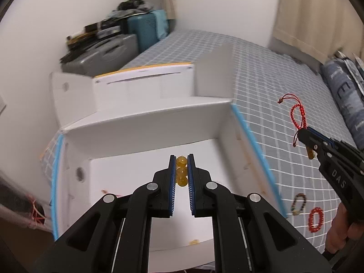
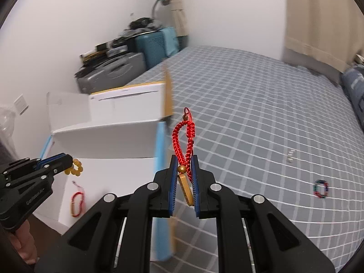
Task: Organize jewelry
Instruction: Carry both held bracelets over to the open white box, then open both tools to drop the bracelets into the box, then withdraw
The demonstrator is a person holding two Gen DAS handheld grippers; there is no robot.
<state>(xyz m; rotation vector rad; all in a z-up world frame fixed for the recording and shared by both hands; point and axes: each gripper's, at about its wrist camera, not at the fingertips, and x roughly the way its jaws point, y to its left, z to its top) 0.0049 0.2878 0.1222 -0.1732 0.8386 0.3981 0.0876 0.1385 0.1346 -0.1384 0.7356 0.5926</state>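
"DAS" (white letters) on the right gripper (image 1: 304,134) body.

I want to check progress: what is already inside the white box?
Inside the white box, a red cord bracelet lies on the floor. The left gripper hangs yellow beads above it, hiding some floor.

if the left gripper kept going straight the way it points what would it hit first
Probably the white floor of the open cardboard box: the left gripper, shut on the amber bead bracelet, points down into it. Depth is hard to judge.
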